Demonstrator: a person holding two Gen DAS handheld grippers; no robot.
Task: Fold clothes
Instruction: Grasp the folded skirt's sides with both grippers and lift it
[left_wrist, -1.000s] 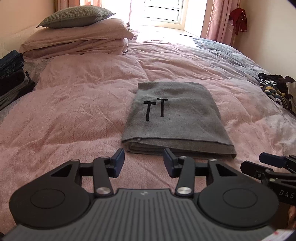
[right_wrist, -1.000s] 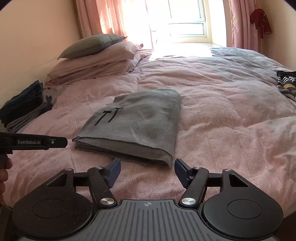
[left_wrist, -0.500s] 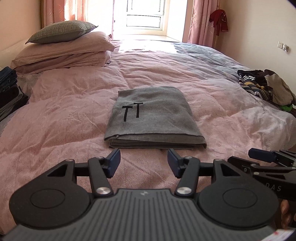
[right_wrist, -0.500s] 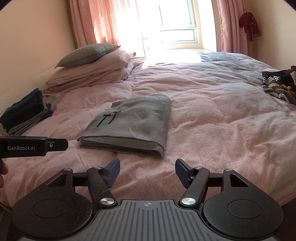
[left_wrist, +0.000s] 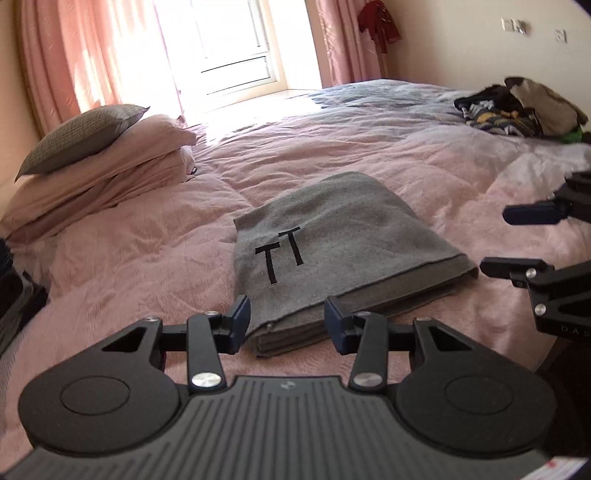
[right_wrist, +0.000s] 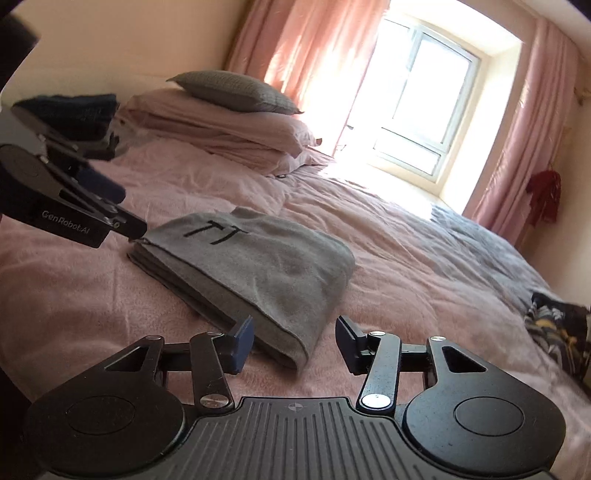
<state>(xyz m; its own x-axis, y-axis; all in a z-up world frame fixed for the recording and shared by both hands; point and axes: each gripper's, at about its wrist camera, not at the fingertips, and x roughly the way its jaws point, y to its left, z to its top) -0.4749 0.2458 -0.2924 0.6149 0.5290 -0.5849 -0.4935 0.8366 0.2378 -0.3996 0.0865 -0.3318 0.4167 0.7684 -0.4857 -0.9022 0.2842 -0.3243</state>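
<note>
A grey garment (left_wrist: 332, 251) with two black T marks lies folded into a flat rectangle on the pink duvet (left_wrist: 129, 251). My left gripper (left_wrist: 286, 325) is open, its fingers straddling the near left corner of the fold. In the right wrist view the same grey garment (right_wrist: 258, 266) lies ahead, and my right gripper (right_wrist: 293, 343) is open around its near right corner. The right gripper (left_wrist: 517, 240) also shows open at the right edge of the left wrist view. The left gripper (right_wrist: 122, 210) appears at the garment's far corner in the right wrist view.
Stacked pillows (left_wrist: 99, 166) lie at the head of the bed. A heap of unfolded clothes (left_wrist: 517, 110) sits at the far right. Dark folded clothes (right_wrist: 74, 114) are piled left of the pillows. A window (right_wrist: 424, 110) with pink curtains is behind.
Both grippers have moved forward to the near edge of the folded garment and tilted, each now straddling a near corner. Both stay open.
</note>
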